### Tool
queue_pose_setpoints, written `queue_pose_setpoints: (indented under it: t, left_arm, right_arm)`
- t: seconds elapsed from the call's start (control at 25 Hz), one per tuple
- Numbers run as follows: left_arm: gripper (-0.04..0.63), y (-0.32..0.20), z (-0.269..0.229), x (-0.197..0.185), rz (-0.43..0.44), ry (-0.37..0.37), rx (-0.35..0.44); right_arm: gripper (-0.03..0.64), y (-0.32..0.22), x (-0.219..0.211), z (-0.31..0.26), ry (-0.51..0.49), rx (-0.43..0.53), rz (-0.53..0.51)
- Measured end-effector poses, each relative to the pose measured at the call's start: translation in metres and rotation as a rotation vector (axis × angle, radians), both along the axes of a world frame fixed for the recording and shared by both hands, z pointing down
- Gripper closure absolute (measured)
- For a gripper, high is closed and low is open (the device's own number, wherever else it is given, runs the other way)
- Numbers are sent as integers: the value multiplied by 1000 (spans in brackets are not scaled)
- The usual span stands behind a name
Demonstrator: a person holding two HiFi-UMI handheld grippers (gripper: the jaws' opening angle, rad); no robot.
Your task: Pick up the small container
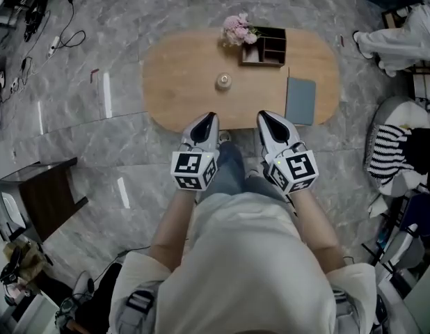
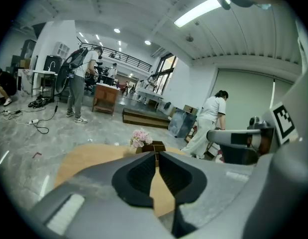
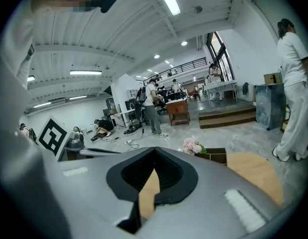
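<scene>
Approach stage: left gripper [image 1: 210, 117] and right gripper [image 1: 264, 116] (both closed, empty) hang below the mid-frame small container [image 1: 223, 81]; next, open one

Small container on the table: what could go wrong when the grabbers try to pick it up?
1. The left gripper and right gripper both have jaws shut; arriving that way, they would probably knock the small container over.
2. A push too far could shove it into the flowers and wooden organizer behind it.
</scene>
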State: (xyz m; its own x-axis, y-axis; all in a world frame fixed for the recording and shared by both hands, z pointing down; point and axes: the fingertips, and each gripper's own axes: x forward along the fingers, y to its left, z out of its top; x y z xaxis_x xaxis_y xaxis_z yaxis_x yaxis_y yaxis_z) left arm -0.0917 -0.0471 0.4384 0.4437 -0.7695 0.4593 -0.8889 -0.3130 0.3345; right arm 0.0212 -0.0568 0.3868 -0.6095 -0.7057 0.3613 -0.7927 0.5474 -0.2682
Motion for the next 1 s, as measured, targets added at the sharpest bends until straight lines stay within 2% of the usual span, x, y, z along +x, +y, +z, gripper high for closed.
queue_pose_setpoints:
  t: [0.24,0.44,0.64,1.0]
  left_arm:
    - [490,-28,57,7,82,-29,-41]
    - [419,-44,114,7,116,-77,-89]
    - [405,-53,162,9,120,-94,-133]
    - [290,-81,239,19,135,-174,-110]
  right_arm:
    - [615,-25,-12,34,21,-20,20]
    - [615,-43,-16,62,54,-17,37]
    - [615,-51,-7,95,73,-42,50]
    - [614,-54,11,160,89,-113,30]
